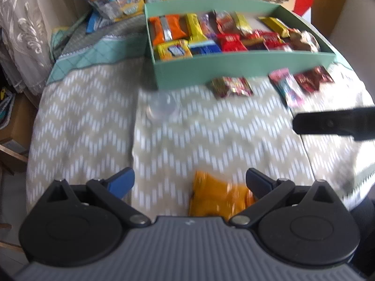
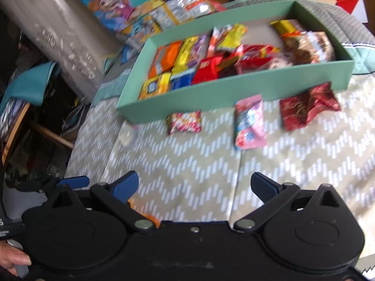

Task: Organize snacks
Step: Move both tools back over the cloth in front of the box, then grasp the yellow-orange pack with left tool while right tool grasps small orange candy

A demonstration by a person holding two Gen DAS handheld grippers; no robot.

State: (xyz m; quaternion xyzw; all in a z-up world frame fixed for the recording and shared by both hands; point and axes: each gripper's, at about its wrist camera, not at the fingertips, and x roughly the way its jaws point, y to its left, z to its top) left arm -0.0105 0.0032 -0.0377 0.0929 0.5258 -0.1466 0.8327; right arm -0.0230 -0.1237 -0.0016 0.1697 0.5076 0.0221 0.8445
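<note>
A mint-green box holds several colourful snack packets. In front of it on the chevron cloth lie a red-gold packet, a pink packet and a dark red packet. An orange packet lies on the cloth between my left gripper's open fingers, nearer the right one. My right gripper is open and empty above the cloth; one of its black fingers shows at the right of the left wrist view. An orange packet corner peeks out by its left finger.
A small clear cup sits near the box's front left corner. Large cartoon snack bags lie behind the box. A patterned curtain hangs at the left. The table edge drops off at the left, with clutter below.
</note>
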